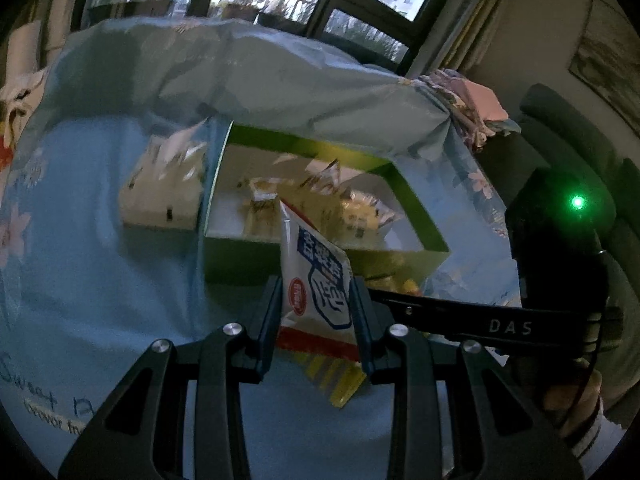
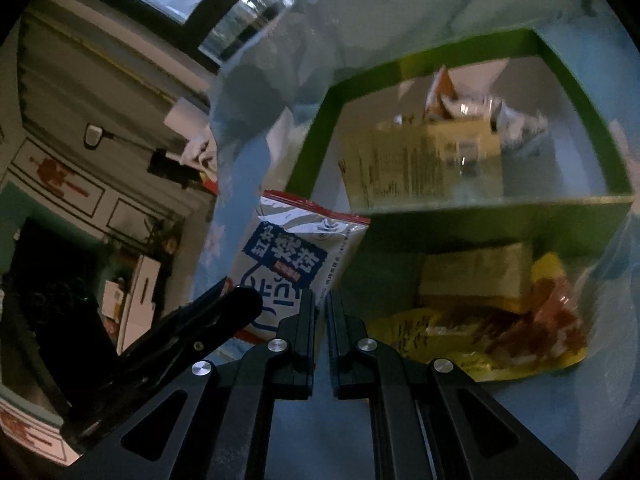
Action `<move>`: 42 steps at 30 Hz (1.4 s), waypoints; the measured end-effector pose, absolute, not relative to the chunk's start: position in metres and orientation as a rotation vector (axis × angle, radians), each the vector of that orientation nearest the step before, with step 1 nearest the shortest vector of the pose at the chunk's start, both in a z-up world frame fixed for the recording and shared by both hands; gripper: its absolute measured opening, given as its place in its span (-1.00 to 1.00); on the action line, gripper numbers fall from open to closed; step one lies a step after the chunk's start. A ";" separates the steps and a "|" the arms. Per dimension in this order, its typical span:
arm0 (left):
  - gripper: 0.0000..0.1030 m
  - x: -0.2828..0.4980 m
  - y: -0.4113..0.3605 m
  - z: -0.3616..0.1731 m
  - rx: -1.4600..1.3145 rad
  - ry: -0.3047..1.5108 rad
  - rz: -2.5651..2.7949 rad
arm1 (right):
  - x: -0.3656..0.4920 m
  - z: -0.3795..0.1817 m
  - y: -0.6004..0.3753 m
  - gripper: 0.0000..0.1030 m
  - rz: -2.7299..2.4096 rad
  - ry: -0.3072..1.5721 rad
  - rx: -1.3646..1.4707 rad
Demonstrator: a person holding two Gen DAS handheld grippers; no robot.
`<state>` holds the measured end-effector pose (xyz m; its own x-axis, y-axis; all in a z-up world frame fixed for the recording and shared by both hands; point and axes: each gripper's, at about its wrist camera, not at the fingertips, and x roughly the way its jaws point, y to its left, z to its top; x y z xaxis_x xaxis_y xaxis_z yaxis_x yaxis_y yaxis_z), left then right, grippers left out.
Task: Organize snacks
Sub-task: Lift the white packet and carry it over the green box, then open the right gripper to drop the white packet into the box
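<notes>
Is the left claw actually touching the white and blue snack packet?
Touching. The left wrist view shows the left claw with both fingers pressed against the white and blue snack packet.

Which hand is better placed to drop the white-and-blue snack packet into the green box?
Left. Its claw grips the white-and-blue snack packet squarely, facing the green cardboard box. The right claw is shut, pinching at most the packet's edge.
</notes>
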<state>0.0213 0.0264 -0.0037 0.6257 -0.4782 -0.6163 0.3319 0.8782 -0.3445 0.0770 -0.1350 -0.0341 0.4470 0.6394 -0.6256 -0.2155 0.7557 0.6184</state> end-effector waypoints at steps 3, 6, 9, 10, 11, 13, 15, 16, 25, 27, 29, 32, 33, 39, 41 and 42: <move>-0.39 0.030 0.018 0.008 -0.187 0.745 -0.478 | 0.080 -0.022 -0.142 -0.85 0.552 0.938 0.500; -0.38 0.041 0.008 0.015 -0.173 0.735 -0.491 | 0.086 -0.014 -0.150 -0.85 0.543 0.917 0.510; -0.38 0.053 -0.001 0.018 -0.161 0.729 -0.503 | 0.094 -0.011 -0.157 -0.85 0.534 0.903 0.518; -0.38 0.059 -0.004 0.018 -0.160 0.728 -0.508 | 0.097 -0.010 -0.159 -0.85 0.531 0.900 0.521; -0.38 0.062 -0.006 0.018 -0.158 0.728 -0.511 | 0.101 -0.010 -0.160 -0.85 0.526 0.898 0.523; -0.38 0.073 -0.011 0.017 -0.154 0.730 -0.516 | 0.108 -0.009 -0.162 -0.85 0.518 0.892 0.525; -0.38 0.084 -0.015 0.016 -0.157 0.734 -0.525 | 0.117 -0.010 -0.167 -0.85 0.510 0.891 0.531; -0.38 0.090 -0.016 0.015 -0.155 0.739 -0.527 | 0.119 -0.012 -0.172 -0.85 0.507 0.892 0.537; -0.39 0.130 -0.027 0.002 -0.160 0.771 -0.534 | 0.157 -0.022 -0.168 -0.85 0.494 0.908 0.530; -0.38 0.138 -0.025 -0.001 -0.189 0.777 -0.542 | 0.166 -0.026 -0.167 -0.85 0.488 0.919 0.532; -0.40 0.147 -0.025 -0.005 -0.205 0.790 -0.539 | 0.173 -0.029 -0.163 -0.87 0.478 0.927 0.521; -0.38 0.157 -0.025 -0.011 -0.195 0.805 -0.494 | 0.179 -0.030 -0.161 -0.87 0.454 0.917 0.501; -0.38 0.159 -0.023 -0.013 -0.196 0.805 -0.483 | 0.180 -0.030 -0.161 -0.87 0.450 0.914 0.495; 0.29 0.157 -0.018 -0.016 -0.158 0.796 -0.388 | 0.176 -0.025 -0.167 -0.87 0.400 0.886 0.466; 0.52 0.151 -0.015 -0.013 -0.159 0.783 -0.376 | 0.168 -0.020 -0.173 -0.87 0.378 0.860 0.455; 0.54 0.149 -0.014 -0.011 -0.150 0.775 -0.367 | 0.167 -0.018 -0.175 -0.86 0.373 0.855 0.455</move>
<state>0.1487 -0.0136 -0.0110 0.6553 -0.3765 -0.6549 0.2677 0.9264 -0.2648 0.1669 -0.1752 -0.0185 0.6024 0.4872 -0.6322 -0.1318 0.8419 0.5232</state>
